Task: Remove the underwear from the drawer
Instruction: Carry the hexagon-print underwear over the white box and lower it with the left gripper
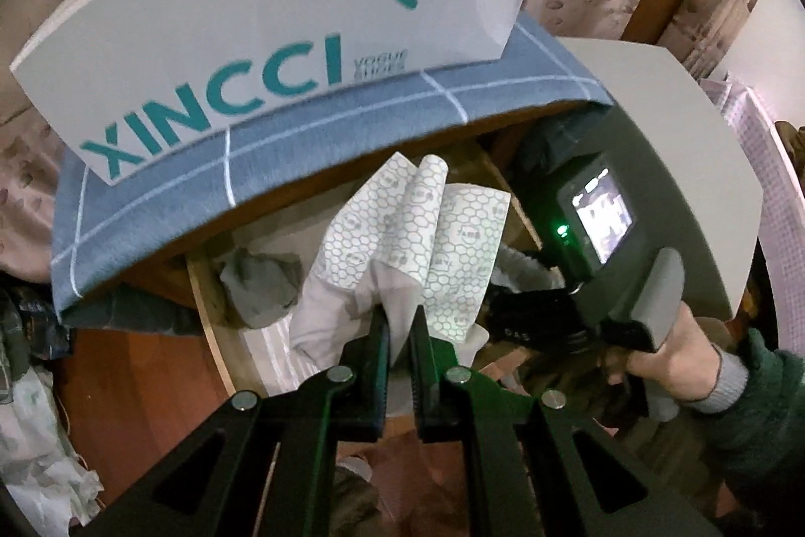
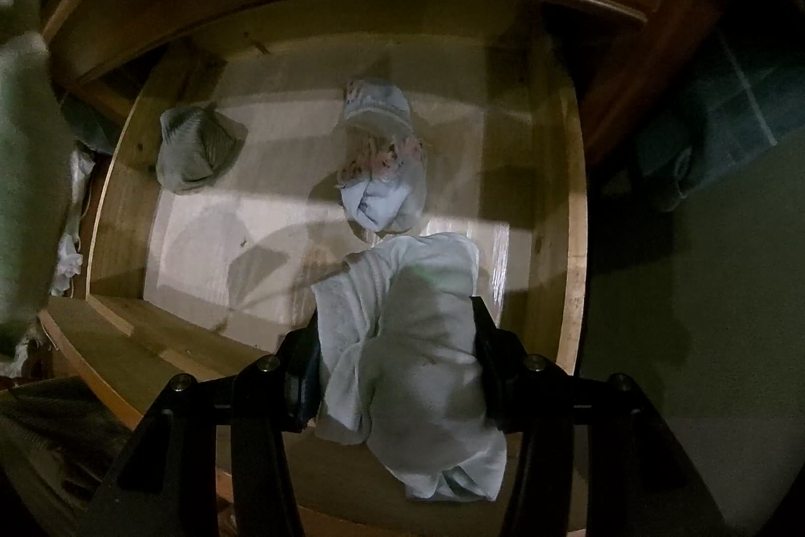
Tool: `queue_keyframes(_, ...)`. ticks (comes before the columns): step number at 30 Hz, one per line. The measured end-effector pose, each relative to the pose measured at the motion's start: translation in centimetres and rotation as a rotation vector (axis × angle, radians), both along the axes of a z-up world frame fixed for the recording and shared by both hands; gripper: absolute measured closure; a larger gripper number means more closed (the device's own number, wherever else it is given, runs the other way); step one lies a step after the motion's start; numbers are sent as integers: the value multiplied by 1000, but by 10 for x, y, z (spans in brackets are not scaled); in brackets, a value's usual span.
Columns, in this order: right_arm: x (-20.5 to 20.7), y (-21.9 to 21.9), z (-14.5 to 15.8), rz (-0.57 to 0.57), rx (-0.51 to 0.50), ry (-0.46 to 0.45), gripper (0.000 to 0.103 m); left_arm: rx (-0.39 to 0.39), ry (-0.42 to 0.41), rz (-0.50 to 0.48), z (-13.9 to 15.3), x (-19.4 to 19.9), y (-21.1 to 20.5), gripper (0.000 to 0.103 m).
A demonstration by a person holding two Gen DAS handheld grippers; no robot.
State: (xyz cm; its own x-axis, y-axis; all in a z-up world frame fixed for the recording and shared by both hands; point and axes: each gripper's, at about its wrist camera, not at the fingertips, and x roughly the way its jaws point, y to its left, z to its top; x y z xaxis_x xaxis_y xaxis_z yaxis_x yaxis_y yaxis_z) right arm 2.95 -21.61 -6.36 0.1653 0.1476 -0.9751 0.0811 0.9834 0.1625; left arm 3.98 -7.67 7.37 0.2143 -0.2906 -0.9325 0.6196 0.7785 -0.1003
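My left gripper (image 1: 400, 315) is shut on white underwear with a grey honeycomb print (image 1: 422, 230) and holds it above the open wooden drawer (image 1: 211, 285). My right gripper (image 2: 397, 320) is shut on a pale blue rolled underwear (image 2: 412, 361) over the drawer's front edge (image 2: 166, 351). Inside the drawer lie a grey folded piece (image 2: 196, 149) and a light blue rolled piece with a floral part (image 2: 382, 164). The grey piece also shows in the left wrist view (image 1: 259, 285). The right gripper's body and the hand on it (image 1: 604, 245) show at the right of the left wrist view.
A white box lettered XINCCI (image 1: 261, 23) sits on a blue checked cloth (image 1: 251, 164) on the cabinet top above the drawer. A grey panel (image 1: 679, 144) stands at the right. Crumpled cloth (image 1: 35, 436) lies on the floor at the left.
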Motion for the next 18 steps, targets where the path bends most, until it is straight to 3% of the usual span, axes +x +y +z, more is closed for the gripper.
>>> queue_keyframes(10, 1, 4, 0, 12, -6, 8, 56, -36, -50, 1, 38, -5, 0, 97)
queue_keyframes(18, 0, 5, 0, 19, -10, 9, 56, -96, -95, -14, 88, -12, 3, 97)
